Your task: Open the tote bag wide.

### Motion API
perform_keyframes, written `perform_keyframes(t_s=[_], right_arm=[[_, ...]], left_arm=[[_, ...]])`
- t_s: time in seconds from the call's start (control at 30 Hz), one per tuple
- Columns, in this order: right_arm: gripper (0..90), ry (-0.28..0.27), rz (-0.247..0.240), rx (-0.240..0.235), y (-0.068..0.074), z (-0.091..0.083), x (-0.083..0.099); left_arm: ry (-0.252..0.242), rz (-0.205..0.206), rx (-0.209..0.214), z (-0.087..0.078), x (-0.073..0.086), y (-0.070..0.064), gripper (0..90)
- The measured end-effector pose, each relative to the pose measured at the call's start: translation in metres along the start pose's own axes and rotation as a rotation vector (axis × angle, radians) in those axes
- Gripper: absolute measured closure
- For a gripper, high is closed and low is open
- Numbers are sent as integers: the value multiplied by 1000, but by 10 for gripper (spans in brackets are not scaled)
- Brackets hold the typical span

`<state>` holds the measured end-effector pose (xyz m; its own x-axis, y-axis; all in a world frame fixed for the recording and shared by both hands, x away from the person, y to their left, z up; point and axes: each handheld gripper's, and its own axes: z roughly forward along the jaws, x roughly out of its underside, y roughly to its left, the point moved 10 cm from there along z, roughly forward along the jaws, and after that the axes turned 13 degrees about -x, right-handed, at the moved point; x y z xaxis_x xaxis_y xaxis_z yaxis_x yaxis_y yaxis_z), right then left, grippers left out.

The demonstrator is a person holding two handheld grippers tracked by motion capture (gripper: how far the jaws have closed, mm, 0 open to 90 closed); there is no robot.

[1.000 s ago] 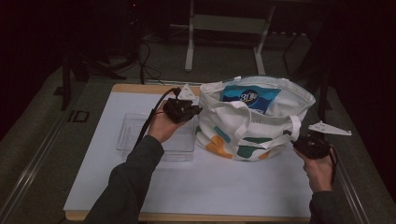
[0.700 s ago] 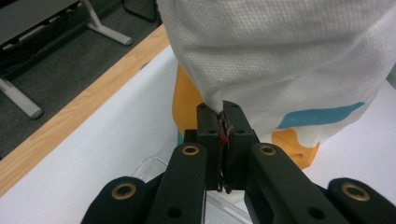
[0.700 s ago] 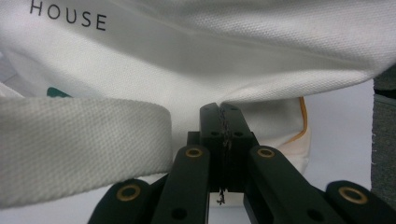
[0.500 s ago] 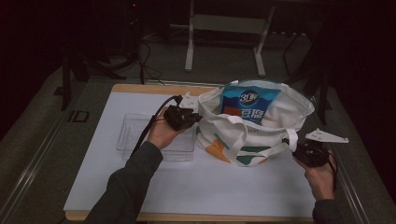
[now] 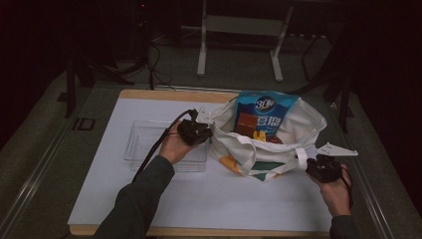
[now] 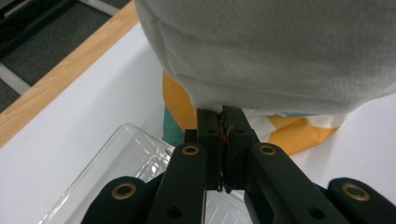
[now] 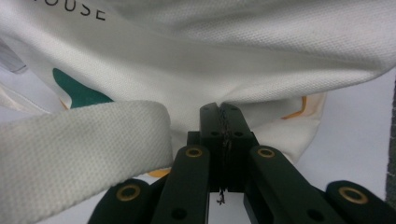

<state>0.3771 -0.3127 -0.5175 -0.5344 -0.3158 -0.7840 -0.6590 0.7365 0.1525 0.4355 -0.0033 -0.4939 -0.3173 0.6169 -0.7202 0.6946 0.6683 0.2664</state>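
A white tote bag (image 5: 300, 125) with orange and teal patches lies at the table's right middle, mouth held wide. A blue snack packet (image 5: 266, 106) stands upright inside it, with a brown pack (image 5: 246, 122) in front. My left gripper (image 5: 207, 131) is shut on the bag's left rim. My right gripper (image 5: 309, 162) is shut on its right edge beside a strap. In the left gripper view the jaws (image 6: 222, 115) pinch white bag fabric (image 6: 280, 46). In the right gripper view the jaws (image 7: 219, 110) clamp bag cloth (image 7: 243, 42), with a strap (image 7: 70, 144) lying to their left.
A clear plastic tray (image 5: 144, 142) sits left of the bag, under my left hand, and its corner shows in the left gripper view (image 6: 123, 163). A white mat (image 5: 199, 199) covers the wooden table (image 5: 164, 93). A metal stand (image 5: 239, 25) and cables lie beyond the far edge.
Both grippers pulled the bag's rim outward and down. The right gripper came nearer the person. The blue packet now stands more upright and exposed.
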Motion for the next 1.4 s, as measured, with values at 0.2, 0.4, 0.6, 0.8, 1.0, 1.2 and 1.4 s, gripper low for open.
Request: perform_keyframes(t_s=[0.2, 0.4, 0.6, 0.8, 1.0, 1.2, 1.4], right_arm=[[896, 36, 1, 0, -1, 8, 11], [896, 73, 20, -4, -2, 18, 25], [896, 101, 36, -6, -3, 27, 35], [897, 121, 58, -7, -6, 36, 44], [898, 166, 62, 10, -6, 46, 52], [897, 184, 73, 13, -7, 50, 55], [897, 176, 71, 18, -6, 48, 54]], left_arm=[[38, 14, 0, 7, 9, -2, 879], [59, 19, 4, 14, 14, -6, 879], [63, 9, 7, 18, 17, -5, 879], [83, 21, -2, 24, 19, -6, 880], [112, 44, -8, 34, 22, -15, 880], [117, 26, 5, 36, 23, -16, 880], [90, 9, 28, 23, 23, -16, 792]])
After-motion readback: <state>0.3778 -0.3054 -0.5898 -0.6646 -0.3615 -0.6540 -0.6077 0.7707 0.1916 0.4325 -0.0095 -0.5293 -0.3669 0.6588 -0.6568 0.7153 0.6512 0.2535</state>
